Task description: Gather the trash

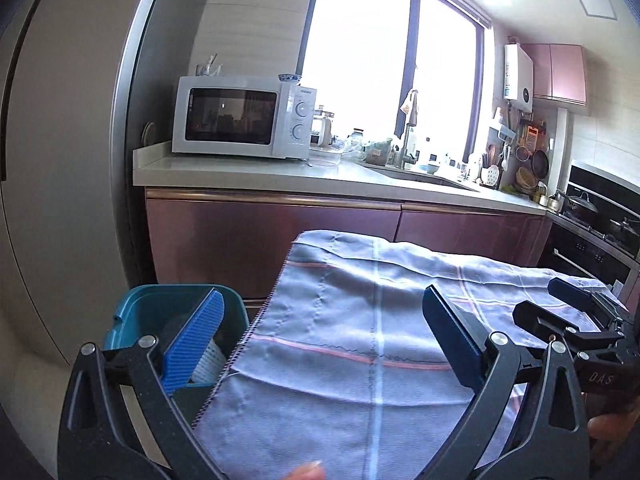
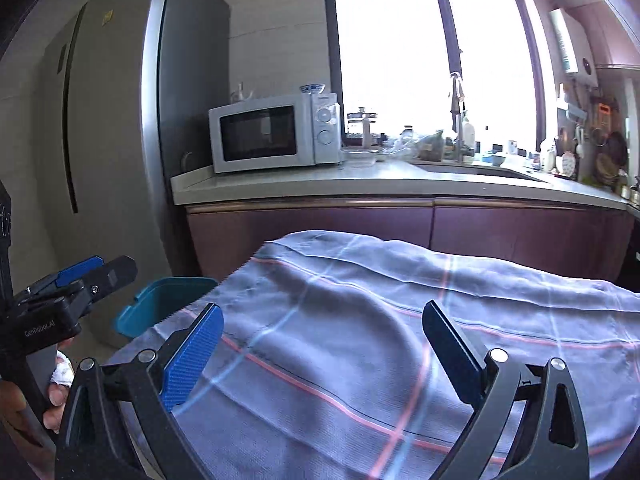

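Observation:
A teal trash bin (image 1: 160, 312) stands on the floor at the left edge of a table covered with a grey-blue checked cloth (image 1: 360, 340). Something white and ribbed (image 1: 206, 364) lies inside the bin. My left gripper (image 1: 320, 336) is open and empty, held above the cloth's left part, its left finger over the bin. My right gripper (image 2: 320, 344) is open and empty above the cloth (image 2: 380, 320). The bin also shows in the right wrist view (image 2: 160, 304). The left gripper shows at the left of the right wrist view (image 2: 76, 280), with a white crumpled scrap (image 2: 64, 372) below it by the hand.
A kitchen counter (image 1: 280, 172) runs behind the table, with a white microwave (image 1: 240, 116), a sink and tap (image 1: 408, 136) and clutter under the window. A tall grey fridge (image 2: 120, 120) stands at the left. A stove (image 1: 600, 216) is at the right.

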Tool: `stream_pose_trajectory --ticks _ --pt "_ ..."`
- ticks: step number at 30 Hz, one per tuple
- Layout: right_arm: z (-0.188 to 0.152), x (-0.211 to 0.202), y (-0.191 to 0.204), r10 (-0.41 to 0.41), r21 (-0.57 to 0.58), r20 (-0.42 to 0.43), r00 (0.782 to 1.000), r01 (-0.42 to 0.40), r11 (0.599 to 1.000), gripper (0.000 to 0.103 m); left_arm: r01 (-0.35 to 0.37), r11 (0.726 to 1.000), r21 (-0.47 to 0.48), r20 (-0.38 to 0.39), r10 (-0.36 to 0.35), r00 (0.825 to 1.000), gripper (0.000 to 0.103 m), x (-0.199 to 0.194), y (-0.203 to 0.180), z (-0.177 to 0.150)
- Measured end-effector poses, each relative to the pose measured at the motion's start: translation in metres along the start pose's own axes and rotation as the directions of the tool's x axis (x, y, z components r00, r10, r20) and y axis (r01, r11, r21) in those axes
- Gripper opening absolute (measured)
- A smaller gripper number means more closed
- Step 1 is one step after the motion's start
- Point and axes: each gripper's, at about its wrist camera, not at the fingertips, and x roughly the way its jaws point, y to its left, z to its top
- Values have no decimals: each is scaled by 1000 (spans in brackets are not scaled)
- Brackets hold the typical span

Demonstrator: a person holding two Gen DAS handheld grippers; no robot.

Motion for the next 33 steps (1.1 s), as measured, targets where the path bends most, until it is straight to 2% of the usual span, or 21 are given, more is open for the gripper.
stream_pose_trajectory --ticks 6,12,33 --pt "-11 -24 -32 -95 54 48 994 93 994 96 20 1000 13 15 -20 1000 98 3 -32 -6" --pt "-19 -36 -44 -182 59 76 980 178 982 96 40 999 28 45 -41 998 98 -2 -50 -9" --pt "-26 -53 -59 -225 84 97 970 217 973 96 46 996 73 77 -51 996 98 -7 -64 -11"
